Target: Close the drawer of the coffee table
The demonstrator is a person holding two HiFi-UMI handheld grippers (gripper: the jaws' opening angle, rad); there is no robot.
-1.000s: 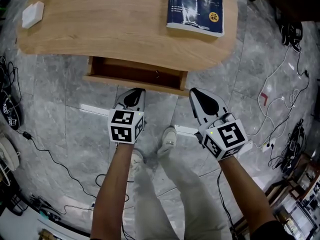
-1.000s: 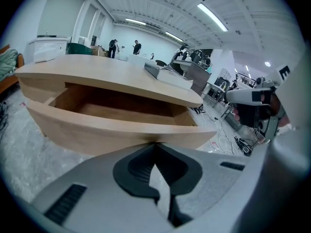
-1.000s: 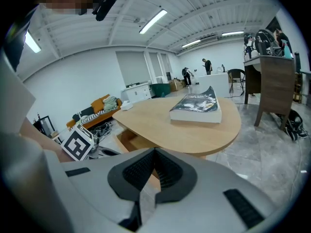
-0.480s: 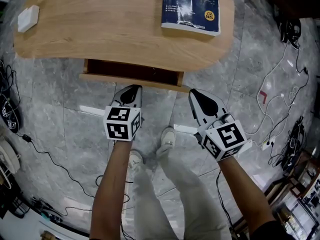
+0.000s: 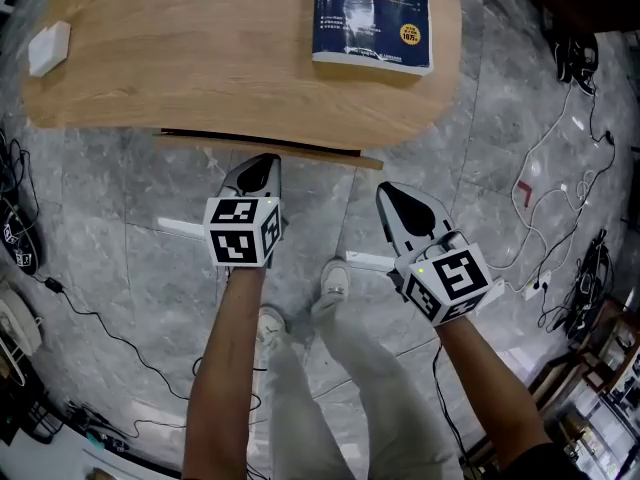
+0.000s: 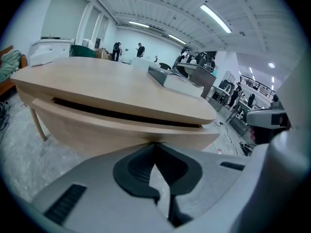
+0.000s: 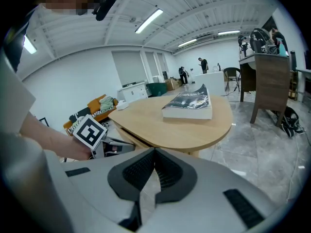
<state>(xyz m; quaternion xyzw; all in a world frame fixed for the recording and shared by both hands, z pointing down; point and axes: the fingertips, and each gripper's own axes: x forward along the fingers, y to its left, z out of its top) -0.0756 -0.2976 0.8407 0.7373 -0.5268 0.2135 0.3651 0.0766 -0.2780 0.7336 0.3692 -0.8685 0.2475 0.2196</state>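
Touching the smooth pale-wood drawer front, my left gripper had its jaws closed and empty. The drawer sat nearly flush under the rounded coffee table; my right gripper, jaws together, held nothing.

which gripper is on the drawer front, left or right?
The left gripper: its shut tips meet the drawer front. The right gripper hangs short of it, off its right end, touching nothing.

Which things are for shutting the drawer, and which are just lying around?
For the job: drawer, table, left gripper.
Just lying about: book, white box, cables. The right gripper waits, empty.
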